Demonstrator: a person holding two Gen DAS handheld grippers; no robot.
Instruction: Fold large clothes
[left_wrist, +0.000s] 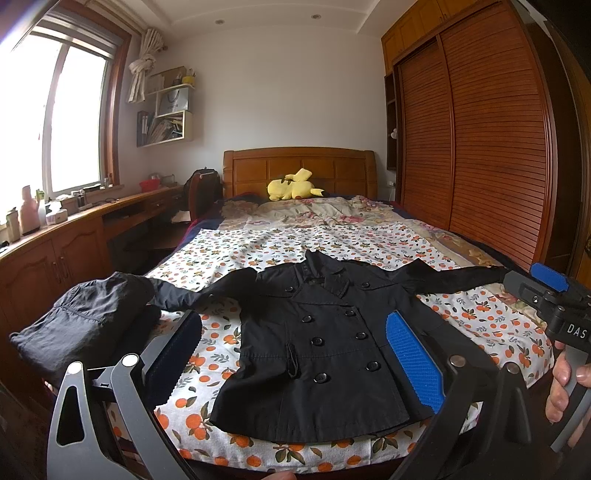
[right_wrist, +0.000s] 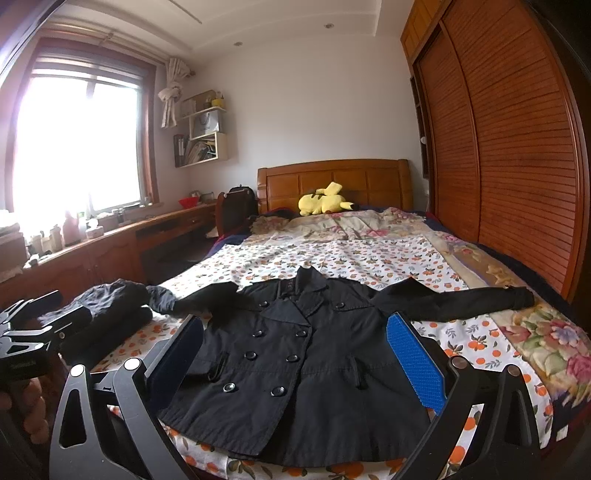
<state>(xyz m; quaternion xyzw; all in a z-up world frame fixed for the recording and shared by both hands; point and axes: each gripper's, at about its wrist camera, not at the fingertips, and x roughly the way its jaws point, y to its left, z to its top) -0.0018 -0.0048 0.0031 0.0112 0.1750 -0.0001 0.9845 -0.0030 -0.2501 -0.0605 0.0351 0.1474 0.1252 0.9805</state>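
A black double-breasted coat (left_wrist: 325, 354) (right_wrist: 295, 365) lies face up and flat on the bed, both sleeves spread out sideways. My left gripper (left_wrist: 295, 332) hovers open above its lower half, nothing between the blue pads (left_wrist: 413, 362). My right gripper (right_wrist: 295, 336) is likewise open over the coat's front, holding nothing. The right gripper's body (left_wrist: 554, 306) shows at the right edge of the left wrist view, with a hand (left_wrist: 565, 387) on its handle. The left gripper's body (right_wrist: 33, 336) appears at the left of the right wrist view.
A pile of folded dark clothes (left_wrist: 85, 321) (right_wrist: 110, 310) sits at the bed's left edge, touching the coat's left sleeve. The orange-print sheet (left_wrist: 295, 243) covers the bed; a yellow plush toy (left_wrist: 293, 186) lies by the headboard. A wooden wardrobe (left_wrist: 480, 147) stands right, a desk (left_wrist: 74, 236) left.
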